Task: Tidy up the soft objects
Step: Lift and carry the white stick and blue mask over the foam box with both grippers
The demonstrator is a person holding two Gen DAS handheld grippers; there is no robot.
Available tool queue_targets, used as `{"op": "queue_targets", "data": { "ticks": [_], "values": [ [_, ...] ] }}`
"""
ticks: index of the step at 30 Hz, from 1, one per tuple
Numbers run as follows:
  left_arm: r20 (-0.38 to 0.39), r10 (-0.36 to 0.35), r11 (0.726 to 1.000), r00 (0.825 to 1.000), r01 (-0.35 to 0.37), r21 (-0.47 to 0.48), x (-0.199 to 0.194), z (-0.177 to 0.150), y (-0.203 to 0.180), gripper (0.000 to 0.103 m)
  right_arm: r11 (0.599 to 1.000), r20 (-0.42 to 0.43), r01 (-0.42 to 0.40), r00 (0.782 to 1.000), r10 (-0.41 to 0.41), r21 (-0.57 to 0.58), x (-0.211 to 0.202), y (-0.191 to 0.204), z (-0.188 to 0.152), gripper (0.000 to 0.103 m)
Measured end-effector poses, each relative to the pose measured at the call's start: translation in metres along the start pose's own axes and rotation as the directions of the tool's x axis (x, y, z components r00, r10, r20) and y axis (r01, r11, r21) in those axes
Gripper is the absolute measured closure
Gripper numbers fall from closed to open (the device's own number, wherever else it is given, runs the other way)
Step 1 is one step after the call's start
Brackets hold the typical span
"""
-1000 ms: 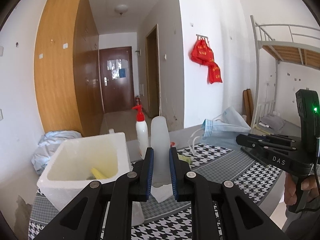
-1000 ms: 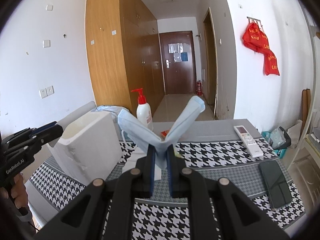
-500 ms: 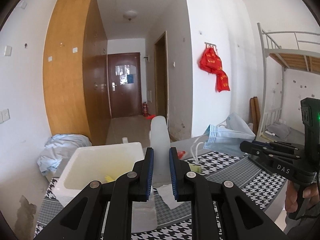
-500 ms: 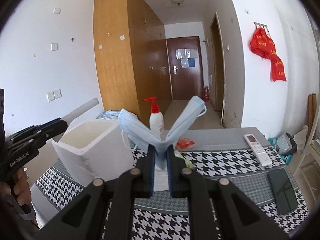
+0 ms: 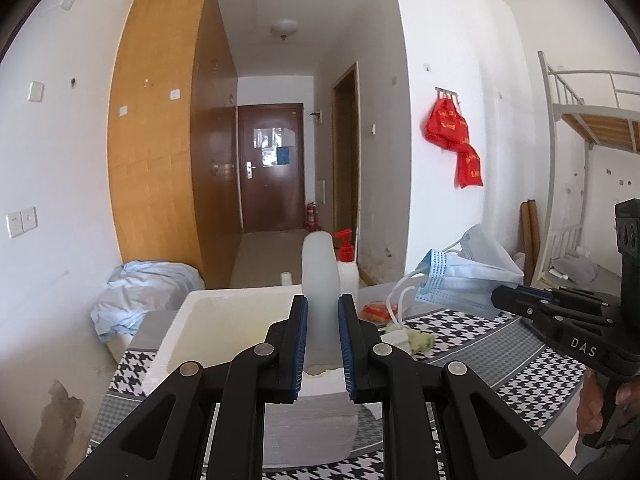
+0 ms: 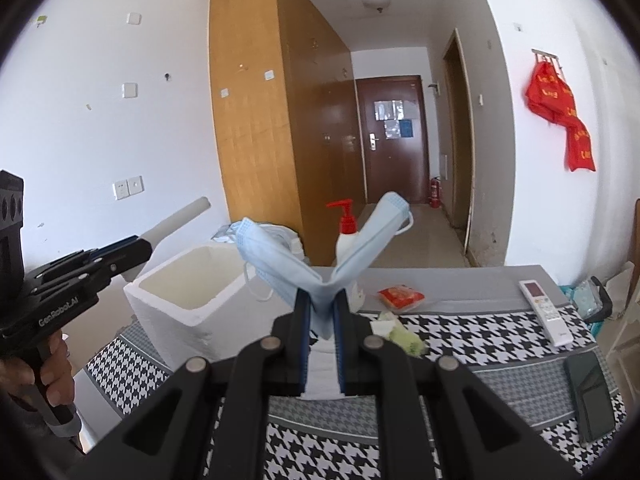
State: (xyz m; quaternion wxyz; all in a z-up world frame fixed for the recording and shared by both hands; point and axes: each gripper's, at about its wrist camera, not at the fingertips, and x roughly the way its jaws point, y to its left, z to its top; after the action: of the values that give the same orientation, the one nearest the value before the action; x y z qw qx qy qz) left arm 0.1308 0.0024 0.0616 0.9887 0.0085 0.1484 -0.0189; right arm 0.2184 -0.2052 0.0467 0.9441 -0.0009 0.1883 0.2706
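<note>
The bench (image 6: pixel 460 320) has a black and white cloth on it. A big white box (image 6: pixel 188 300) sits on its left side, open at the top. I think this box is where the soft things go.

My left tool (image 5: pixel 322 340) is closed on a soft white stick (image 5: pixel 318 280). The stick pokes up from the tool, right over the box. In the right view I can see it pointing out past the box's far side.

My right tool (image 6: pixel 321 320) is closed on a blue mask (image 6: pixel 320 264). It pinches the mask in the middle, so the two ends stick up like a V. The mask is up in the air, to the right of the box and above the bench.

Small things lie on the bench too: a white bottle with a red pump (image 6: pixel 346 236), a remote (image 6: pixel 546 312), a dark phone (image 6: pixel 592 392), a red packet (image 6: pixel 401 298) and some little scraps (image 6: pixel 400 334).

I think I am on the carry step. Both soft things are lifted but not in the box yet. Next, each one must come over the box, go down a bit, and the tool must let go. The stick looks closest, so it may go first. The mask must move left.
</note>
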Motion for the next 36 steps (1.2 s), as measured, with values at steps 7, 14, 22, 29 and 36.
{"op": "queue_targets", "data": {
  "ticks": [7,14,22,29,36],
  "values": [
    [-0.014,0.038,0.999,0.999,-0.038,-0.018,0.002,-0.002,0.013,0.086,1.000,-0.008,-0.027,1.000,0.027,-0.015,0.011,0.009,0.003,0.089],
    [-0.036,0.073,0.997,0.997,-0.074,-0.033,0.010,-0.003,0.025,0.086,0.998,-0.015,-0.057,0.998,0.057,-0.037,0.021,0.020,0.007,0.089],
    [-0.068,0.090,0.994,0.994,-0.094,-0.057,0.023,-0.008,0.039,0.086,0.995,-0.033,-0.085,0.996,0.083,-0.058,0.038,0.036,0.012,0.089],
    [-0.089,0.094,0.993,0.992,-0.100,-0.064,0.036,-0.009,0.049,0.086,0.992,-0.041,-0.097,0.995,0.094,-0.079,0.050,0.049,0.017,0.089],
    [-0.127,0.084,0.992,0.988,-0.095,-0.082,0.053,-0.012,0.060,0.086,0.993,-0.048,-0.087,0.995,0.083,-0.083,0.059,0.054,0.019,0.089]
  ]
}}
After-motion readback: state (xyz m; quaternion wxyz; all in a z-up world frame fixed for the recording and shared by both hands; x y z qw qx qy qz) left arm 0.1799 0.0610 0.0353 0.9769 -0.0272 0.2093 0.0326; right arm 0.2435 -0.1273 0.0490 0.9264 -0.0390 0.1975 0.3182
